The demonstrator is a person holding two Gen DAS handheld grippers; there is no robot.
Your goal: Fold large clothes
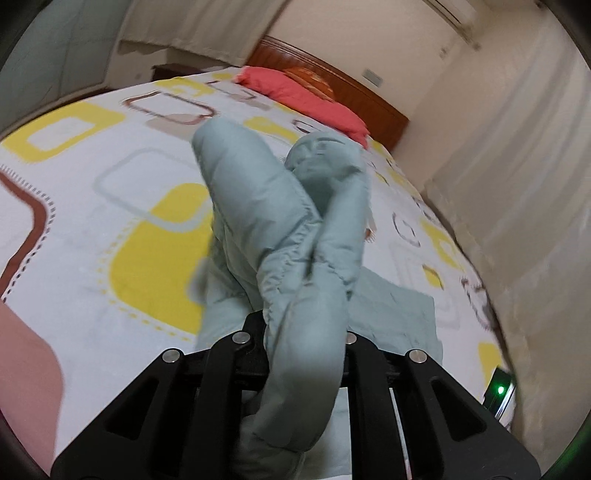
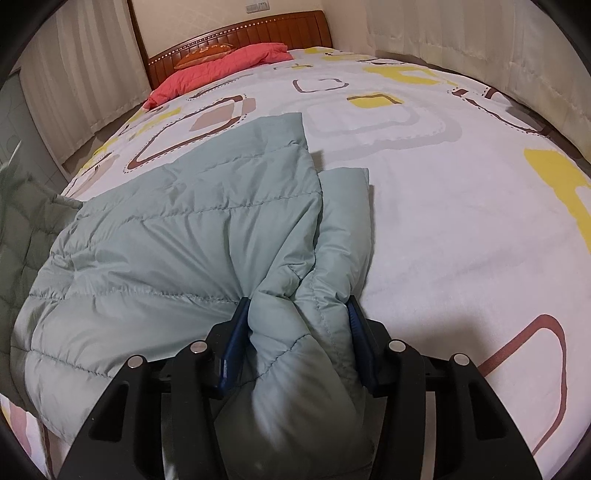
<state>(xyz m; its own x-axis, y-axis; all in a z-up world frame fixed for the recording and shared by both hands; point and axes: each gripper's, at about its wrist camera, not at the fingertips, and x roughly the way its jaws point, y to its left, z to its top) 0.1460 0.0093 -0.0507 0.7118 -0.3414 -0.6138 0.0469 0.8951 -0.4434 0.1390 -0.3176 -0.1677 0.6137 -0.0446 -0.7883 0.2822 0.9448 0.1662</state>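
Pale sage-green quilted fabric fills the middle of both wrist views: a puffy down jacket (image 2: pixel 177 236) lies on a bed (image 2: pixel 443 229) whose white cover carries yellow, brown and grey rounded squares. In the right wrist view the jacket is spread over the left part of the bed toward the near edge, its stitched panels running across, one folded flap reaching toward the middle of the bed and a narrower padded strip lying just beside it. The right gripper (image 2: pixel 297 332) has its blue pads (image 2: pixel 232 343) pressed against a thick bunch of this fabric at the jacket's near edge, so the jaws stand partly apart and clamped on the padding. In the left wrist view the left gripper (image 1: pixel 306 332) is nearly closed on another gathered part of the jacket (image 1: pixel 258 206), which rises from between the black fingers as two puffy folds standing clear above the cover; more of the garment lies flat on the bed below and to the right. This view is somewhat blurred. At the far edge of the bed a coral-red quilt (image 2: pixel 221 66) lies bunched against a brown wooden headboard (image 2: pixel 258 33), with an orange cushion (image 2: pixel 205 53) on it. Cream curtains (image 2: pixel 480 33) hang along the walls on both sides.
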